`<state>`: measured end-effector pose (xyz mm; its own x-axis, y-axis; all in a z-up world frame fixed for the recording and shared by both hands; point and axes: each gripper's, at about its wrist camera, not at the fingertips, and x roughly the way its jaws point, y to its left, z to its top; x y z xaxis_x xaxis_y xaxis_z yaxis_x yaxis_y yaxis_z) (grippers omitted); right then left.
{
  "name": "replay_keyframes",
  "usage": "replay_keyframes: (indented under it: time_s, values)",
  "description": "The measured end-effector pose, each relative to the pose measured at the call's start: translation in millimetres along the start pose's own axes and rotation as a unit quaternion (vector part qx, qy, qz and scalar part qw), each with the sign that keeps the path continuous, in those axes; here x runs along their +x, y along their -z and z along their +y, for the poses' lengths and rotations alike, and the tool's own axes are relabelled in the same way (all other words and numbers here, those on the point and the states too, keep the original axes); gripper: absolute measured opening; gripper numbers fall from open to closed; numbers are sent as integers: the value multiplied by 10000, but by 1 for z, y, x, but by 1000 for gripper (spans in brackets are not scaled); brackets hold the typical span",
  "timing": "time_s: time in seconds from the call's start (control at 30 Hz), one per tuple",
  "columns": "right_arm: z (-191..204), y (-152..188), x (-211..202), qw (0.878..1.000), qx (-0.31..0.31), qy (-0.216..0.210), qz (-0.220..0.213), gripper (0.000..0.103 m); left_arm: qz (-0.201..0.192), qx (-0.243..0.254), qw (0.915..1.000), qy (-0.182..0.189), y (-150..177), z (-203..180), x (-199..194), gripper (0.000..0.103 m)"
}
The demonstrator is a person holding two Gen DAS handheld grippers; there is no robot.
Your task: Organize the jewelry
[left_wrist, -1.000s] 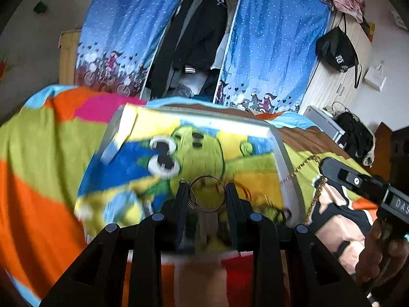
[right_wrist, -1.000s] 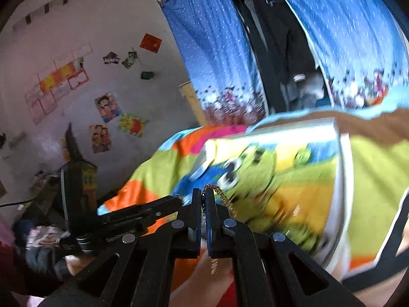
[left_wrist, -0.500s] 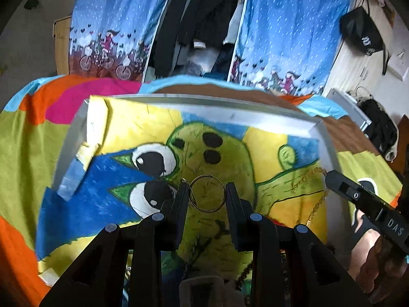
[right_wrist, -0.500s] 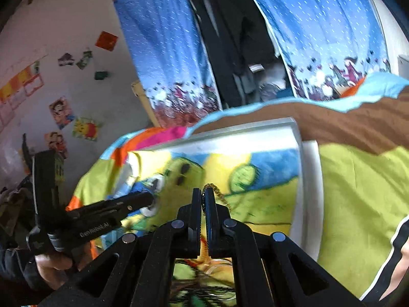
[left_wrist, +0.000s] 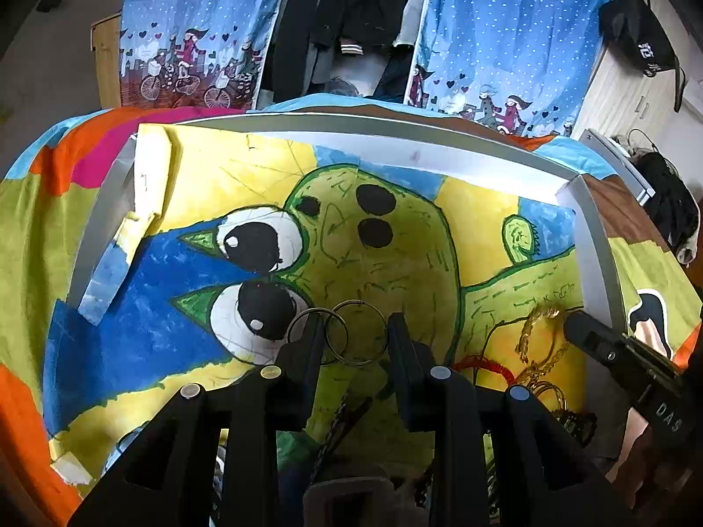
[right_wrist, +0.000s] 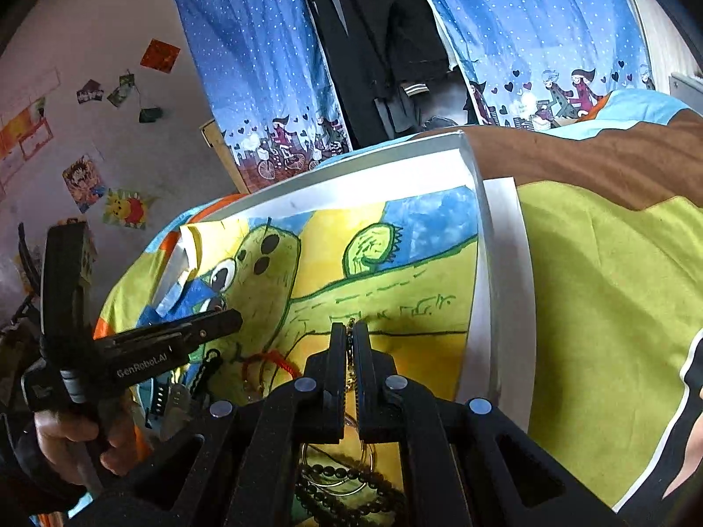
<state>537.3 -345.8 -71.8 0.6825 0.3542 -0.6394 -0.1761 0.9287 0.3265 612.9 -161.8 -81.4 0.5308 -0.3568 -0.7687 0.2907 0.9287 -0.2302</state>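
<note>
Left gripper point(left_wrist: 355, 333): fingers set apart, a silver ring point(left_wrist: 358, 333) spanning the gap between them; whether they press it cannot be told. A second ring point(left_wrist: 314, 336) overlaps it beside the left finger.
Right gripper point(right_wrist: 350, 342): fingers nearly closed, pinching a gold chain point(right_wrist: 350, 353) that hangs down between them.
Tray point(left_wrist: 395, 125): white-rimmed, lined with a painted green cartoon creature, lying on a multicoloured bedspread point(right_wrist: 606, 307).
Other jewelry: red cord bracelet point(left_wrist: 483, 366) and gold chains point(left_wrist: 534, 342) at the tray's right near corner; dark bead bracelet point(right_wrist: 342, 492) under the right gripper.
</note>
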Motion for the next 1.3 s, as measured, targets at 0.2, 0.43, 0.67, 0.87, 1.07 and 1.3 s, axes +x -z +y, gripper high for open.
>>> replay_keyframes:
  time_s: [0.2,0.43,0.67,0.87,1.07,1.3]
  values:
    - [8,5,-9,9999,-147,84,-22,27,-178,-365,9992,56,7,10,-24,51]
    - [27,24,-59,9971,-227,416,-595,69,-750,-629,9952,24,26,18,-91,67]
    - [56,54,-130,9915,-127,530,-1178,94,-1543,-485,9860,-408,74,9,-183,98]
    - [99,100,-200,9845,-231,590,-1638,103,-1957,-432,9777,-636,139,5,-261,99]
    - [135,156,-249,9790,-382,799,-1835,103,-1944,-233,9768,-862,211,-9,-310,99]
    - [158,205,-274,9771,-577,957,-1813,103,-2000,-164,9747,-987,274,-21,-337,99]
